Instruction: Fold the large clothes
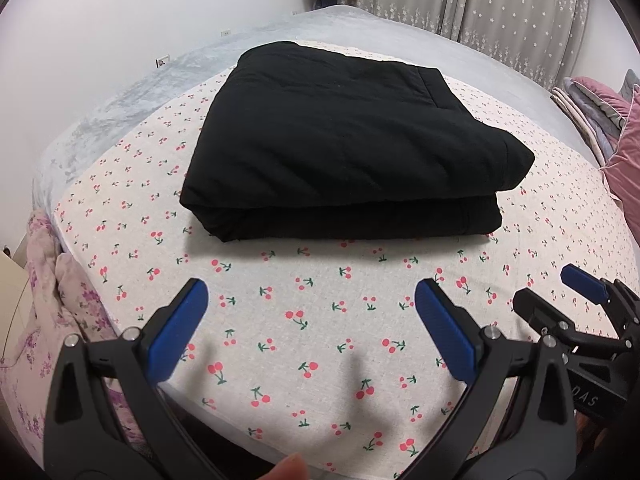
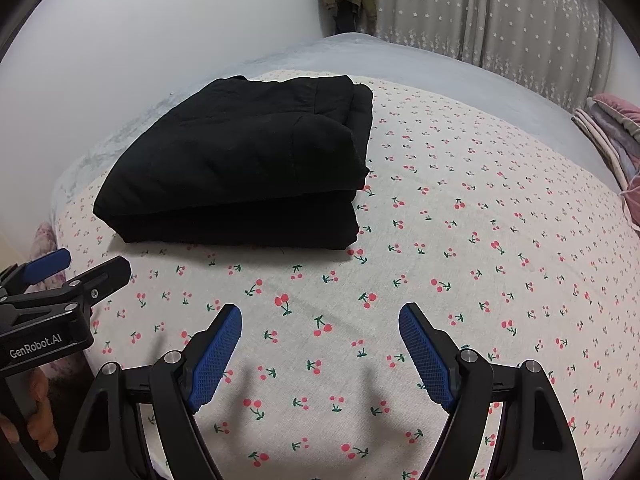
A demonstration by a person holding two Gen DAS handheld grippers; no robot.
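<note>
A bed (image 1: 320, 320) under a cherry-print sheet fills both views, curtains (image 1: 480, 0) behind. The black garment (image 1: 344, 152) lies at twelve o'clock from the left claw (image 1: 312, 312) and at eleven from the right claw (image 2: 320, 340), already a thick, squared bundle. Both claws gape wide, holding nothing, well short of it. The folding looks finished or nearly so; perhaps only tidying is left.

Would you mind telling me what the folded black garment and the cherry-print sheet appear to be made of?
Black garment: thick, matte, probably padded fabric; it folds into puffy layers without shine. Cherry-print sheet: looks like plain woven cotton, flat and matte.
</note>
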